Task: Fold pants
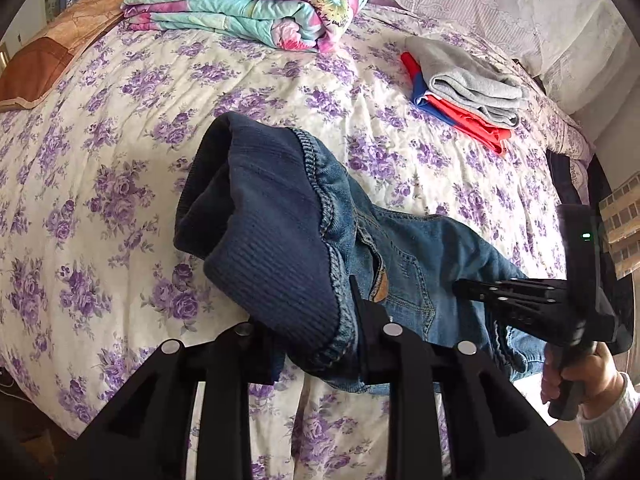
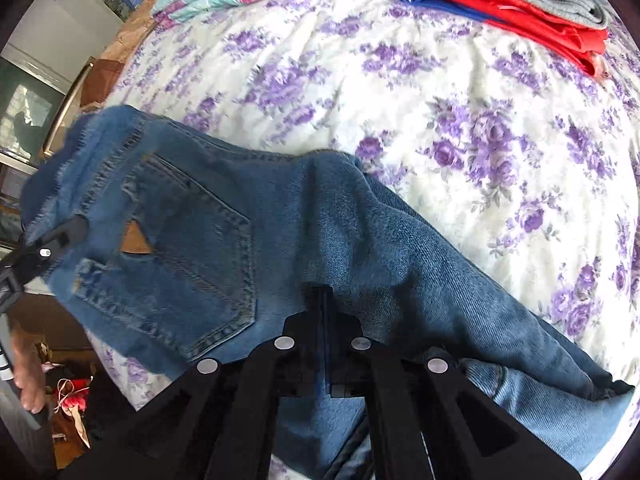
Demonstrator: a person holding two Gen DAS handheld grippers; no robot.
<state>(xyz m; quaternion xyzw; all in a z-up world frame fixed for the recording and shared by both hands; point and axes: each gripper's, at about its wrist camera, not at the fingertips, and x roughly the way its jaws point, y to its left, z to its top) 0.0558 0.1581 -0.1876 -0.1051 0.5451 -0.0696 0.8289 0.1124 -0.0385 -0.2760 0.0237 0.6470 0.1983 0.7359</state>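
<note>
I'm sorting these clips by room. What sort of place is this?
Most likely a bedroom at home. The jeans are being handled over a bed with a purple-flowered sheet, a folded floral quilt lies at its far end, and a small stack of folded clothes sits nearby.

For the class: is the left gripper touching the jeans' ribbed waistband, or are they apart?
Touching. The left wrist view shows the left gripper closed on the jeans at the ribbed waistband, its fingers either side of the lifted fabric.
</note>
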